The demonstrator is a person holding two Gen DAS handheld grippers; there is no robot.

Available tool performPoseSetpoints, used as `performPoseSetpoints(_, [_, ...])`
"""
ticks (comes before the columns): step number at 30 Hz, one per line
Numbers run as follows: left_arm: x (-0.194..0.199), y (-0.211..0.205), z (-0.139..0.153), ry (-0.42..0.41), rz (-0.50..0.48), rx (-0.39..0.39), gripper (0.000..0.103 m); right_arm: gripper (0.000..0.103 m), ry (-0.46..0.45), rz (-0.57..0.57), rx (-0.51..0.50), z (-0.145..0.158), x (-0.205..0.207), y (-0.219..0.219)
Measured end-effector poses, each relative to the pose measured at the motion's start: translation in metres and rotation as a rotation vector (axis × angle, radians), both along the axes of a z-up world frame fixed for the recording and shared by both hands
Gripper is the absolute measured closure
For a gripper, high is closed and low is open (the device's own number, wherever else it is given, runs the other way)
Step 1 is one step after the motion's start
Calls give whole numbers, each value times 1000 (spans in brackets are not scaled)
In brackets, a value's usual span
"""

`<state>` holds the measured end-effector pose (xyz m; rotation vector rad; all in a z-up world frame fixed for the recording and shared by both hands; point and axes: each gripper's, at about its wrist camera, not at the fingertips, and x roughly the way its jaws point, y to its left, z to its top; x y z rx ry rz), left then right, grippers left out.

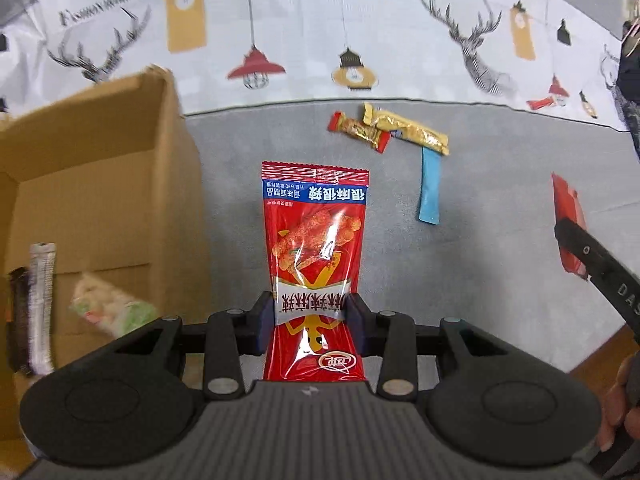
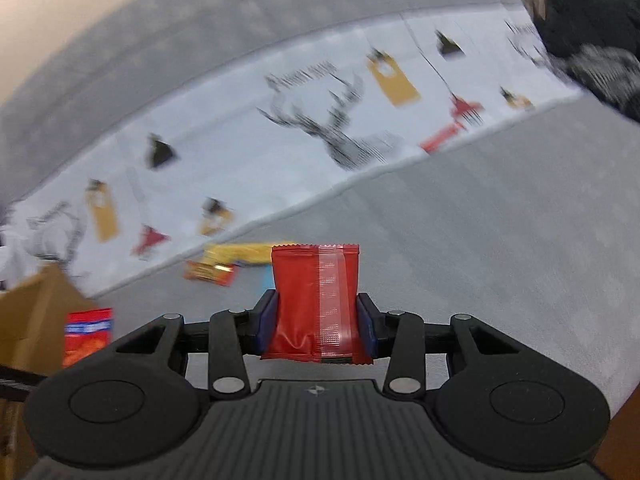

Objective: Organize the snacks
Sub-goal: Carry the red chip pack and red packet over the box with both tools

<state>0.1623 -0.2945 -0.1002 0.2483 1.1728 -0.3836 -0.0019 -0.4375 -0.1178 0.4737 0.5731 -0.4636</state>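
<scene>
My left gripper (image 1: pixel 313 322) is shut on a tall red spicy-snack packet (image 1: pixel 314 240), held above the grey cloth just right of an open cardboard box (image 1: pixel 100 184). In the box lie a silver stick, a dark bar and a pale green-white packet (image 1: pixel 112 304). My right gripper (image 2: pixel 316 326) is shut on a small plain red packet (image 2: pixel 316 300) with a clear seam strip; this packet (image 1: pixel 568 224) also shows at the right edge of the left wrist view. On the cloth remain a red-gold bar (image 1: pixel 358 131), a yellow bar (image 1: pixel 404 130) and a blue stick (image 1: pixel 430 186).
A white cloth printed with deer and lamps (image 1: pixel 320 40) covers the far part of the table, with a grey cloth (image 1: pixel 480 280) nearer. A person's hand (image 1: pixel 624 400) shows at lower right. Dark clothing (image 2: pixel 592 20) fills the right wrist view's top right.
</scene>
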Motion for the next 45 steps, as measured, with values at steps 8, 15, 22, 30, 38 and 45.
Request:
performPoseSetpoints(8, [-58,64,55,-63,-3,-32,60,60,-69,133,-40,59,-43,80])
performPoseSetpoints(15, [-106,144,81,-101,61,-61,60,60,-58,267,-27,79,-75,162])
performPoseSetpoints(22, [-149,219,87,-157,140,-40,60,60,-45,423,-42,92,-94,241])
performPoseSetpoints(30, [-187,275,85,-197,189,-41,60,60,-28,514,-110,103,-107,293])
performPoseSetpoints(38, [-198,288,91,-207,184,-92,60,60,-26,526,-175,110,-113,311])
performPoseSetpoints(45, [-199,293,92,-209,190,-110,60,60,-23,533,-198,112,-112,317])
